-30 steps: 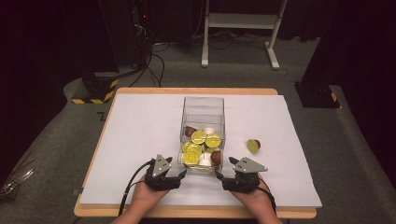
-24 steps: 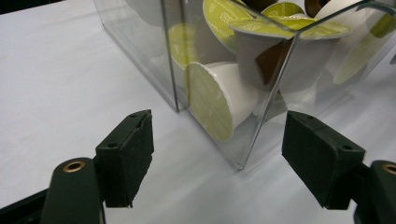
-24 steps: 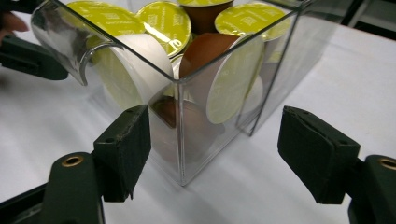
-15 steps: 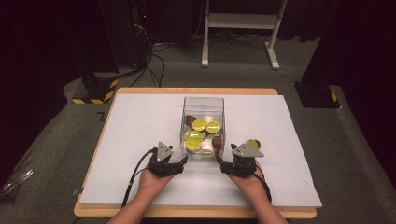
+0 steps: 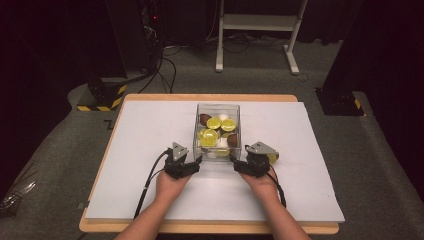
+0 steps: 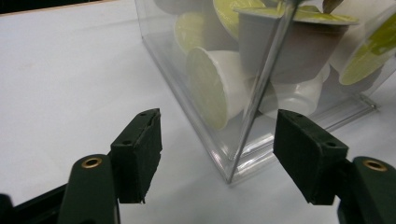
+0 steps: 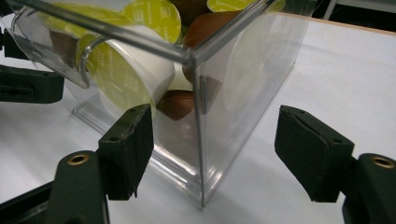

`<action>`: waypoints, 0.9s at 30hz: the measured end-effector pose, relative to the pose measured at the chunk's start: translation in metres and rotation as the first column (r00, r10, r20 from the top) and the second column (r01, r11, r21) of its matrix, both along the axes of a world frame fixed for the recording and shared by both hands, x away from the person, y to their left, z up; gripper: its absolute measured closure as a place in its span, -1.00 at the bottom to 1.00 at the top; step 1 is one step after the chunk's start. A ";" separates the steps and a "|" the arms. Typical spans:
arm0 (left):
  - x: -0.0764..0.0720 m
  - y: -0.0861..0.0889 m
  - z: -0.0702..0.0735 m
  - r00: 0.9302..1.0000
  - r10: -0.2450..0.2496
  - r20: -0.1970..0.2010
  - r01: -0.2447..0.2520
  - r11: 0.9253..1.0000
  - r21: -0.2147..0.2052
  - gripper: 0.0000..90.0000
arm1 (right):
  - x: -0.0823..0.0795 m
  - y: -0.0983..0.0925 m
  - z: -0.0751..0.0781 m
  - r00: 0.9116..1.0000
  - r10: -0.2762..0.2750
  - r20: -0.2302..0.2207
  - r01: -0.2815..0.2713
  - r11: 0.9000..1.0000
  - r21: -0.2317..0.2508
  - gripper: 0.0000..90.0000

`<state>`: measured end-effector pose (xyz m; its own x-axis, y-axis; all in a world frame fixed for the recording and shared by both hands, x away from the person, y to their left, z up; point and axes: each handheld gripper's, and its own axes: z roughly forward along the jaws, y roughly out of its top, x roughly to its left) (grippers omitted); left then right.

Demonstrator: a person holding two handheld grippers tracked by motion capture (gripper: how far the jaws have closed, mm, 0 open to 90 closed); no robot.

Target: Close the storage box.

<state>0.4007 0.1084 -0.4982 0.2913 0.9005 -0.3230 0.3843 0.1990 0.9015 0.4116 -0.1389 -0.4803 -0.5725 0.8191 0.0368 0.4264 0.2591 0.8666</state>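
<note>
A clear plastic box of coffee capsules with yellow-green lids stands mid-table. My left gripper is at its near left corner and my right gripper at its near right corner. In the left gripper view the box's corner edge stands between the jaws of the gripper, and no pad touches it. The right gripper view shows the same: its gripper straddles a box corner. Both pairs of jaws have just been closing and are still open.
A loose capsule lies just right of my right gripper, partly hidden by its grey plate. The box stands on a white sheet over a wooden table. The other gripper's jaw shows beyond the box in the right gripper view.
Both hands have moved away from the person, level with the table. The box's near end and its capsules now show farther from the person. The jaws look slightly narrower.
</note>
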 end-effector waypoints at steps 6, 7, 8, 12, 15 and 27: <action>0.006 -0.002 0.000 0.999 0.027 -0.017 -0.027 0.999 0.021 -0.18 | 0.006 -0.001 -0.002 1.000 -0.020 -0.003 0.020 1.000 -0.015 -0.24; 0.008 -0.002 0.000 0.999 0.035 -0.020 -0.035 0.999 0.021 -0.18 | 0.007 -0.002 -0.002 1.000 -0.024 -0.002 0.024 1.000 -0.017 -0.23; 0.008 -0.001 -0.001 0.999 0.040 -0.025 -0.039 0.999 0.022 -0.17 | 0.007 -0.004 -0.003 1.000 -0.029 -0.010 0.028 0.999 -0.017 -0.21; 0.010 0.000 -0.003 0.998 0.053 -0.031 -0.052 0.998 0.020 -0.15 | 0.006 -0.007 -0.004 0.999 -0.048 -0.004 0.048 0.999 -0.024 -0.14; 0.011 0.000 -0.004 0.998 0.046 -0.050 -0.045 0.999 0.016 -0.13 | 0.006 -0.007 -0.004 0.998 -0.057 -0.011 0.057 0.998 -0.021 -0.12; -0.035 0.033 -0.010 0.995 -0.072 -0.071 0.077 0.995 0.069 -0.15 | -0.036 -0.034 -0.013 0.999 -0.019 -0.029 0.017 0.998 -0.053 -0.09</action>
<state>0.3658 0.1414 -0.5086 0.3376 0.8987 -0.2799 0.4565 0.1038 0.8836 0.3759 -0.1728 -0.4930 -0.5570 0.8304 0.0104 0.4567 0.2959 0.8390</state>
